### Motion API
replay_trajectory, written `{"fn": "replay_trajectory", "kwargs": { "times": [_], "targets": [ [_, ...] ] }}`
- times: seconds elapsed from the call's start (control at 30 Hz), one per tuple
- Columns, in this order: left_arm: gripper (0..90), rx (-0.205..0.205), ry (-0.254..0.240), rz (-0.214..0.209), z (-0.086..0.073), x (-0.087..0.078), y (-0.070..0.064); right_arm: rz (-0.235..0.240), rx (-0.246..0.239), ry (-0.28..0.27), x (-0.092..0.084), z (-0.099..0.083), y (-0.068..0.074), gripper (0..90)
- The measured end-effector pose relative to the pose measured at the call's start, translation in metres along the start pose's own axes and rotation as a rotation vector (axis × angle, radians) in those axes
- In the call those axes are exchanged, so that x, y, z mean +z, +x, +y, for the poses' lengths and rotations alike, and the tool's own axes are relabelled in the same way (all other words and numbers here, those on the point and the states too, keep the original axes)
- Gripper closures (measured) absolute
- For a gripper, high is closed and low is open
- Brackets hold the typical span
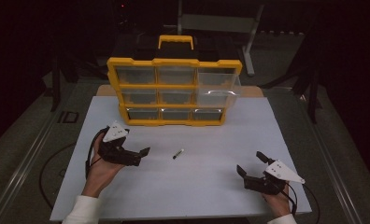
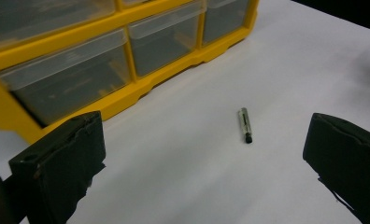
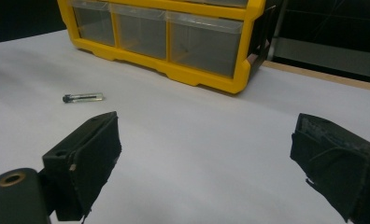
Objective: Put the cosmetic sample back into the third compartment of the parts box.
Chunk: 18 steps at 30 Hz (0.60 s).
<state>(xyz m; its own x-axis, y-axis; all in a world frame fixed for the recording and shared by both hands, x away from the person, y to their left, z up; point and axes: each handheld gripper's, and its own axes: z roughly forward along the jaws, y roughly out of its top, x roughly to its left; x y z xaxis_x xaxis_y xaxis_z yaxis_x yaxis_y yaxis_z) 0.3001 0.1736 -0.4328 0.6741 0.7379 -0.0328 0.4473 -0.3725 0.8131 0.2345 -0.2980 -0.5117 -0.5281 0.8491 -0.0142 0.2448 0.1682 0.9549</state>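
Grippers both gape, holding nothing: left gripper (image 1: 145, 151) nearest the small bit (image 1: 178, 153), right gripper (image 1: 249, 164) well apart. Bit lies loose mid-bench (image 1: 211, 191), near the yellow organizer (image 1: 174, 123). Pickup not yet begun; stowing likely remains.

The organizer's (image 2: 127, 88) upper drawers are cut off in both gripper views.

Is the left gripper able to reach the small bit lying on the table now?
Probably yes. The left gripper has its jaws open and points toward the small bit, which lies alone on the white table, with nothing between them.
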Motion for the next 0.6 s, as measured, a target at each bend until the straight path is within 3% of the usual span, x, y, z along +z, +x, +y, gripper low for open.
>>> {"fn": "replay_trajectory", "kwargs": {
  "times": [0.6],
  "targets": [
    [0.0,0.013,0.08,-0.038,0.018,0.03,-0.005,-0.003,0.007,-0.007,0.0,0.001,0.0,8.3]
  ]
}}
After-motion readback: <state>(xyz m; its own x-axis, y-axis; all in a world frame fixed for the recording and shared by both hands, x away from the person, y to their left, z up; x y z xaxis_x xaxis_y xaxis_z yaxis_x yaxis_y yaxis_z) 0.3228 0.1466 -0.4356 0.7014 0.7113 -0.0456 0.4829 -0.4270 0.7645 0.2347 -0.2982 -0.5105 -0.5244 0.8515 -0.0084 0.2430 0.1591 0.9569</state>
